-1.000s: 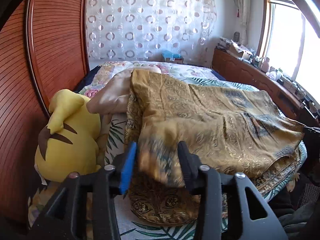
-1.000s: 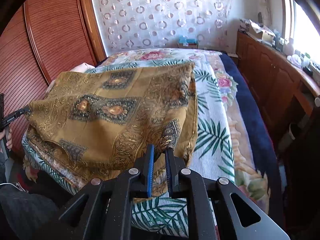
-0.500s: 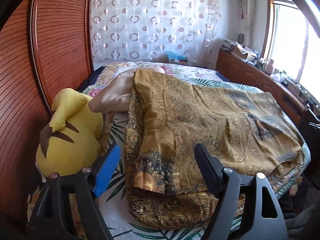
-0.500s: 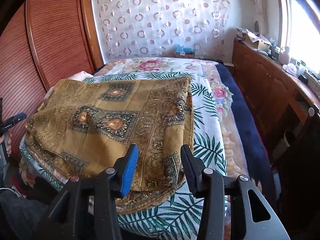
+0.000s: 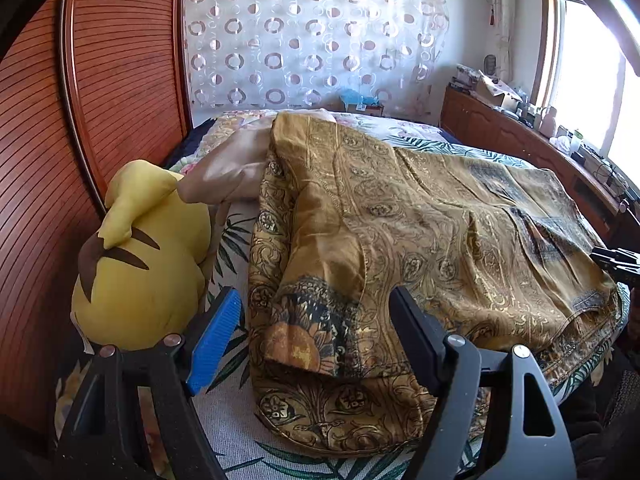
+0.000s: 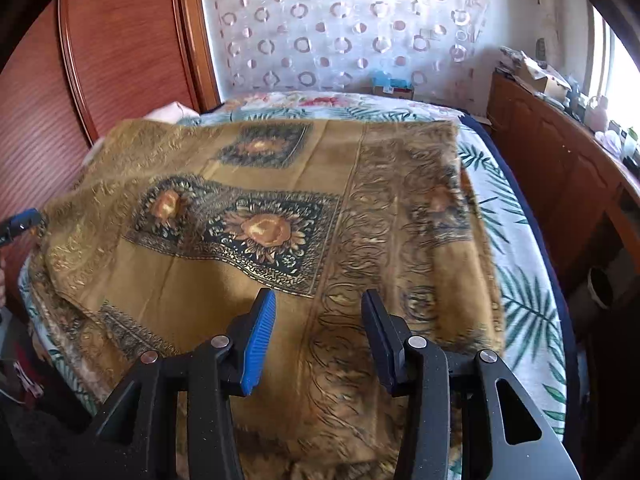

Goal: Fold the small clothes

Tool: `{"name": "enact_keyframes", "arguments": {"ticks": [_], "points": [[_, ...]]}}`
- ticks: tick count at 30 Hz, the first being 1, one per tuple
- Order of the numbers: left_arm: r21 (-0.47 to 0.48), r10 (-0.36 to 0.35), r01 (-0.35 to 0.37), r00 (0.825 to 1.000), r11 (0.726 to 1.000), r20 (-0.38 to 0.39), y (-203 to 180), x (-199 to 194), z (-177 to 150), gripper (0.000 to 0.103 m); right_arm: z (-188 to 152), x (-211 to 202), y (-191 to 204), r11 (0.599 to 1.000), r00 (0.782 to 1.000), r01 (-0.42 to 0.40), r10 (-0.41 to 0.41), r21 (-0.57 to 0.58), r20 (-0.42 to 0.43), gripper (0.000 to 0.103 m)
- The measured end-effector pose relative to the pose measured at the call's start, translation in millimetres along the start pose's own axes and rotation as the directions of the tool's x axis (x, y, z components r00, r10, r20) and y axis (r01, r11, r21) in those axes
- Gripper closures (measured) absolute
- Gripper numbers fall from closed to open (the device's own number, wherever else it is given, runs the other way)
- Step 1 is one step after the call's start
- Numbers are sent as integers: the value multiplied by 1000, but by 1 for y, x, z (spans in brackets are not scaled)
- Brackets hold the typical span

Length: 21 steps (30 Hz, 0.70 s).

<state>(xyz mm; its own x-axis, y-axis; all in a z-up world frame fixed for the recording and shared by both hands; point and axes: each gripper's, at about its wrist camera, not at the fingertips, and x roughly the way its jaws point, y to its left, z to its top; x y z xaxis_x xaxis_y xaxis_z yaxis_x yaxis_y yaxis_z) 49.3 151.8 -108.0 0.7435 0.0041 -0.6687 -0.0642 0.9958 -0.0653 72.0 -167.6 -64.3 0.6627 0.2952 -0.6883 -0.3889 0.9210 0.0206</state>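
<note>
A golden-brown patterned cloth (image 5: 420, 216) lies folded over itself across the bed, and its sunflower panels (image 6: 260, 228) face up in the right wrist view. My left gripper (image 5: 312, 296) is open and hovers over the cloth's near folded corner, with the pads clear of the fabric. My right gripper (image 6: 318, 296) is open too, low over the cloth's near edge, gripping nothing. The right gripper's tip (image 5: 616, 260) shows at the cloth's far right side. The left gripper's blue pad (image 6: 20, 222) shows at the cloth's left edge.
A yellow plush toy (image 5: 140, 272) sits left of the cloth, against the wooden wardrobe door (image 5: 100, 100). A beige pillow (image 5: 228, 164) lies behind it. The palm-leaf bedsheet (image 6: 516, 280) is bare on the right. A wooden cabinet (image 6: 560, 168) with clutter on top runs along the window side.
Both grippers have opened and let go of the cloth, which has settled flat on the bed. The right gripper has then moved forward and lower over the cloth.
</note>
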Motion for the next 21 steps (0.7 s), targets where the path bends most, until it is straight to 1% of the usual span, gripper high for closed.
{"name": "enact_keyframes", "arguments": {"ticks": [2,10,15,17,19,21], "points": [[-2,2,-3,1000,1000,-5,2,1,-3,26,1,7,3,1000,1000,4,-4,-12,-18,57],[-16,8,-8,999,1000,-37,9,10,-9,26,2,12,17,999,998,48,-49,-25,-32,53],[-32,0,-2,998,999,-64,14,17,-14,26,0,11,30,993,993,107,-109,-49,-35,50],[-43,-3,0,997,999,-72,16,19,-16,25,-1,8,32,992,992,118,-119,-46,-28,47],[-59,-1,-4,997,998,-71,19,19,-19,25,-2,9,30,991,991,131,-132,-34,-22,39],[-77,-6,1,998,997,-57,21,16,-19,26,-4,9,28,990,990,138,-138,-18,-15,35]]}}
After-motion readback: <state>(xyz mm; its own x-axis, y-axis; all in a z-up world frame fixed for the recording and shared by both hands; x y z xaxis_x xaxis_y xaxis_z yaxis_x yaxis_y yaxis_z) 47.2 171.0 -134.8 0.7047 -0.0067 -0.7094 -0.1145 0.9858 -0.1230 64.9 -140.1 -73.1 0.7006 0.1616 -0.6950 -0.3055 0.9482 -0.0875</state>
